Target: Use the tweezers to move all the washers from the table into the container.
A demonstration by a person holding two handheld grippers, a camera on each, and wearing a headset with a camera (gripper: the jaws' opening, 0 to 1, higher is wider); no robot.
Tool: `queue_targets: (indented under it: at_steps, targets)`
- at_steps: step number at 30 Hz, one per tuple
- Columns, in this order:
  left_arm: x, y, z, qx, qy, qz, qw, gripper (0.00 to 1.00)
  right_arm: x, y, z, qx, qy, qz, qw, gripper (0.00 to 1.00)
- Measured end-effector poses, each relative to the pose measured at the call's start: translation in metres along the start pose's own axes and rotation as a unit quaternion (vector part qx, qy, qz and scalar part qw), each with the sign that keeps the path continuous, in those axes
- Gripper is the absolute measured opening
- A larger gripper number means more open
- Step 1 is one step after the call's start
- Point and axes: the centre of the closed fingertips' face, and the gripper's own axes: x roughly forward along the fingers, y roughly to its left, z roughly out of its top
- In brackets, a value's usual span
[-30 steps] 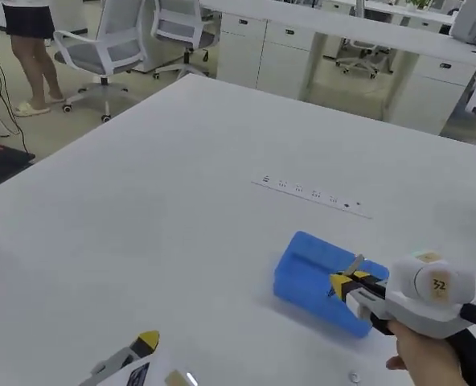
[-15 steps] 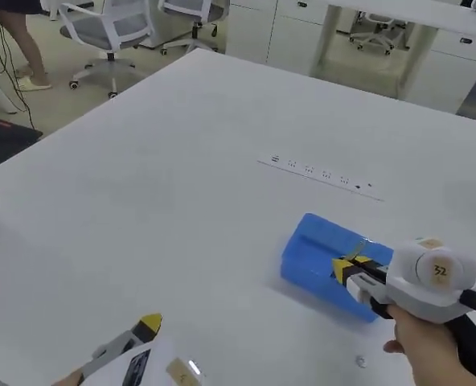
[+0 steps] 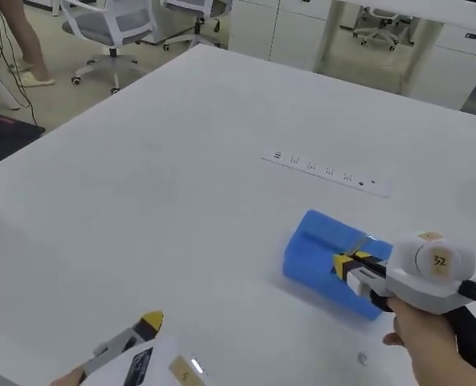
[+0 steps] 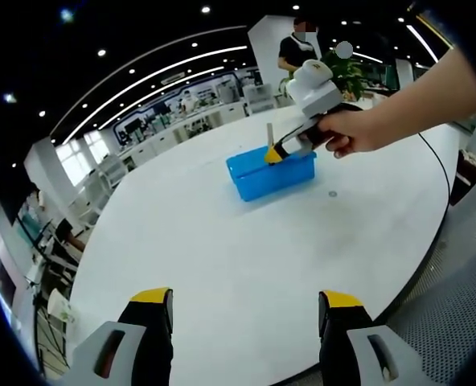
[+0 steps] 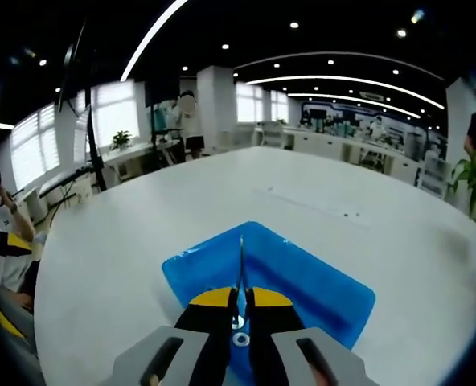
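Hardly anything has moved since a second ago: the right gripper (image 3: pixel 340 264) still hovers over the blue container (image 3: pixel 318 241), and the shift across the head view comes from the camera. Its jaws are clenched on the tweezers (image 5: pixel 240 265), whose thin legs run forward from between the yellow jaw tips and end above the inside of the container, near its far wall. Whether the tweezer tips carry a washer is too small to tell. The container sits on the white table (image 3: pixel 182 201), just this side of a row of sockets (image 3: pixel 326 173) set into the tabletop. One washer (image 3: pixel 362 359) lies on the table near the container, on the side towards the person and below the hand (image 3: pixel 427 346) that holds the right gripper. The left gripper (image 4: pixel 246 304) is well apart from the container, near the table's edge, with its jaws spread wide and nothing between them. Office chairs (image 3: pixel 109 24) stand on the floor beyond the table.
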Motion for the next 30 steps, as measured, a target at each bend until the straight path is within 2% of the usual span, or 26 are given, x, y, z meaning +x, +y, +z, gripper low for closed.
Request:
queue_targets:
  at_steps: [6,11,19,24,30]
  targets:
    - [-0.001,0.001,0.002,-0.003,-0.004,0.002,1.0000,0.75,-0.017,0.003,0.018,-0.004,-0.024,0.005,0.9997,0.03]
    - [-0.002,0.001,0.004,-0.002,-0.010,0.002,0.9999,0.75,-0.038,0.004,0.028,0.004,-0.045,0.006,0.9990,0.03]
    - [-0.003,0.001,0.006,-0.003,-0.019,0.003,0.9998,0.75,-0.076,0.015,0.039,0.005,-0.076,0.005,0.9971,0.03]
    - [-0.004,0.002,0.008,-0.004,-0.024,0.004,0.9997,0.75,-0.097,0.019,0.033,0.006,-0.081,0.001,0.9967,0.03]
    - [-0.005,0.001,0.009,-0.003,-0.026,0.004,0.9996,0.75,-0.114,0.022,0.011,0.011,-0.069,-0.007,0.9976,0.03]
